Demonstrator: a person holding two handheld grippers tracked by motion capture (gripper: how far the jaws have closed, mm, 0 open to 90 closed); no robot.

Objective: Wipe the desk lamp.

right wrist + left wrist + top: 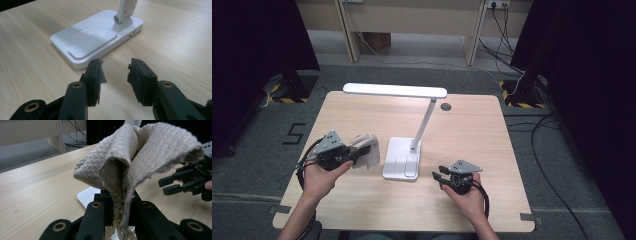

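A white desk lamp (404,155) stands mid-table, its flat base (97,46) toward me and its long head (394,90) stretched out to the left. Just left of the base, my left gripper (357,152) is shut on a beige textured cloth (366,149), which bunches up above the jaws (135,165). My right gripper (438,176) is to the right of the base near the front, a short way from it. In the right gripper view the right gripper (115,75) stands open with bare table between the pads. It also appears in the left gripper view (170,185).
The wooden table (472,130) has a round cable hole (446,106) at the back. Beyond it lie grey carpet, black stands with cables and a light wooden bench. A "5" is marked on the floor (294,134) at the left.
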